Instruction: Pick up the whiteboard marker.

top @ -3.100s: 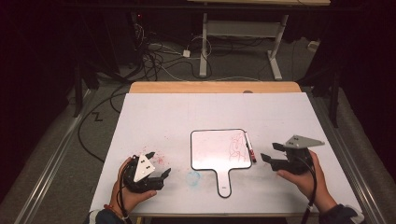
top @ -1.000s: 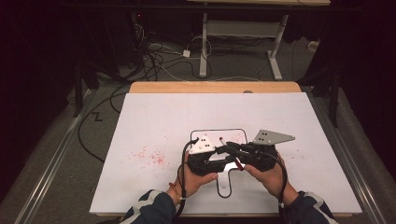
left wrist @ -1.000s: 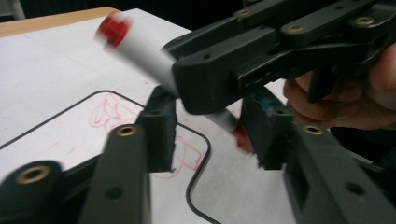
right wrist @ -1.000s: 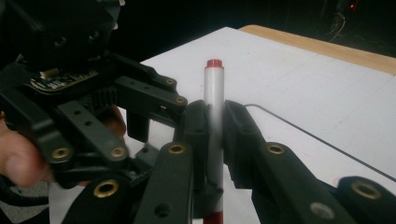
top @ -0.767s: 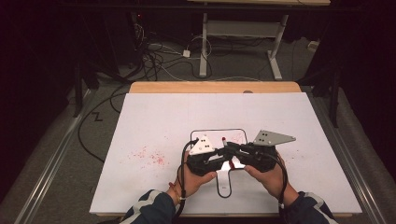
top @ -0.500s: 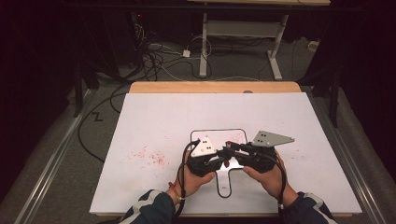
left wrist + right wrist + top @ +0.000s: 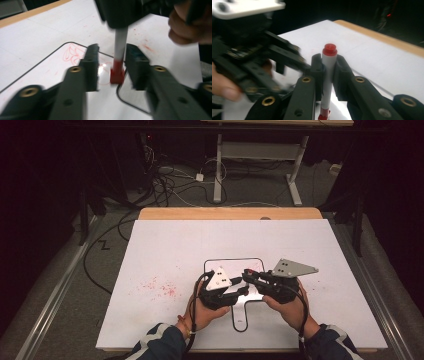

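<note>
Over a small handled whiteboard (image 7: 227,267) my two grippers meet tip to tip. My right gripper (image 7: 248,275) (image 7: 328,65) is shut on a white marker (image 7: 329,58) with red ends, gripping it at mid-barrel. In the left gripper view the marker (image 7: 120,47) comes down from above, and its red end stands between the jaws of my left gripper (image 7: 111,63) (image 7: 241,289). Those jaws have just been opening. A gap shows on the left side and the pads do not press on the marker. Red scribbles (image 7: 71,52) mark the whiteboard (image 7: 45,70).
The white table cover (image 7: 310,245) carries red speckles (image 7: 160,287) left of the board. A wooden table edge (image 7: 230,213) runs along the far side. Beyond it are floor cables (image 7: 170,175) and a desk frame (image 7: 260,150).
Three seconds ago the grippers sat apart at the board's sides with the marker lying by its right edge. Now they meet over the board, the marker in the right gripper; both hands stay still.
</note>
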Demonstrator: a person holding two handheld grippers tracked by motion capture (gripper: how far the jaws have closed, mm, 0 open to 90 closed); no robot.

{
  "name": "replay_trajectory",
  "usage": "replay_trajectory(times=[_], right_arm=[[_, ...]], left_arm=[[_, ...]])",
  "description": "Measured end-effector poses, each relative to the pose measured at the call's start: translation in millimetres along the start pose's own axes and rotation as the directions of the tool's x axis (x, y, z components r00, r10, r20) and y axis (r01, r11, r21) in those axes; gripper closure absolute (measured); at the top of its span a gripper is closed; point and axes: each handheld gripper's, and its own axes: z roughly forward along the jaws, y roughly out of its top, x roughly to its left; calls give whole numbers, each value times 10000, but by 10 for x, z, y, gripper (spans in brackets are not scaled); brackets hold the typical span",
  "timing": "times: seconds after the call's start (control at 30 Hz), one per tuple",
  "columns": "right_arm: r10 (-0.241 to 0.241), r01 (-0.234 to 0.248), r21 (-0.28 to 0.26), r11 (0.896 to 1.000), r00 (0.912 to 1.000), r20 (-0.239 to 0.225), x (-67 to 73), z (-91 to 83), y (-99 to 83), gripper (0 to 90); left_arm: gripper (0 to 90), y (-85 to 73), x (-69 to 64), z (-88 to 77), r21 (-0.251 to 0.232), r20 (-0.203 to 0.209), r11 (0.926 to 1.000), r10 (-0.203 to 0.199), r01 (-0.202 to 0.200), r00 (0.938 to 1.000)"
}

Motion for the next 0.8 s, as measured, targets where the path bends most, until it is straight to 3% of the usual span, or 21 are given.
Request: replay_trajectory(times=[0.1, 0.13, 0.17, 0.23, 0.3, 0.33, 0.37, 0.43, 0.47, 0.5, 0.57, 0.6, 0.67, 0.7, 0.77, 0.8], right_arm=[[-104, 103, 9, 9999, 9990, 424, -145, -13, -46, 810], [-234, 227, 101, 9997, 9976, 658, -201, -1, -70, 810], [-301, 288, 179, 9994, 9968, 747, -261, 18, -93, 810], [-457, 432, 271, 9987, 9942, 975, -321, 44, -114, 810], [-394, 351, 376, 9987, 9917, 1227, -519, 121, -163, 811], [-394, 351, 376, 9987, 9917, 1227, -519, 121, -163, 811], [-464, 416, 380, 9984, 9895, 1371, -557, 139, -168, 811], [-452, 390, 404, 9984, 9849, 1669, -700, 240, -193, 811], [-510, 434, 469, 9980, 9831, 1756, -742, 282, -209, 811], [-510, 434, 469, 9980, 9831, 1756, -742, 282, -209, 811], [-507, 385, 642, 9972, 9784, 2002, -821, 373, -244, 812], [-520, 420, 514, 9978, 9763, 2101, -898, 431, -262, 813], [-537, 411, 550, 9976, 9661, 2524, -972, 473, -245, 813], [-537, 411, 550, 9976, 9661, 2524, -972, 473, -245, 813], [-235, 152, 334, 9993, 9637, 2658, -1074, 526, -241, 813], [-235, 152, 334, 9993, 9637, 2658, -1074, 526, -241, 813]], left_arm=[[391, -48, 50, -153, 442, -876, 9972, 647, -610, 9941], [372, -109, 101, -293, 508, -1454, 9951, 909, -843, 9852], [344, -109, 101, -293, 508, -1454, 9951, 909, -843, 9852], [295, -183, 170, -435, 639, -1812, 9934, 1058, -956, 9777], [243, -311, 258, -599, 678, -2103, 9944, 931, -805, 9732], [243, -361, 287, -647, 763, -2211, 9942, 912, -760, 9710], [222, -451, 325, -726, 972, -2464, 9927, 930, -708, 9647], [209, -573, 370, -830, 1157, -2648, 9925, 703, -407, 9617], [206, -636, 381, -885, 1340, -2835, 9903, 744, -373, 9561], [206, -691, 383, -938, 1505, -3115, 9876, 896, -440, 9460], [206, -791, 385, -1039, 1524, -3126, 9882, 650, -175, 9476], [206, -865, 360, -1122, 1744, -3363, 9845, 780, -193, 9385], [206, -899, 346, -1161, 1729, -3309, 9849, 596, -16, 9418], [206, -928, 335, -1192, 1770, -3294, 9842, 518, 78, 9428], [212, -973, 304, -1238, 1945, -3443, 9809, 722, -41, 9361], [212, -990, 297, -1255, 1937, -3430, 9811, 670, 8, 9369]])
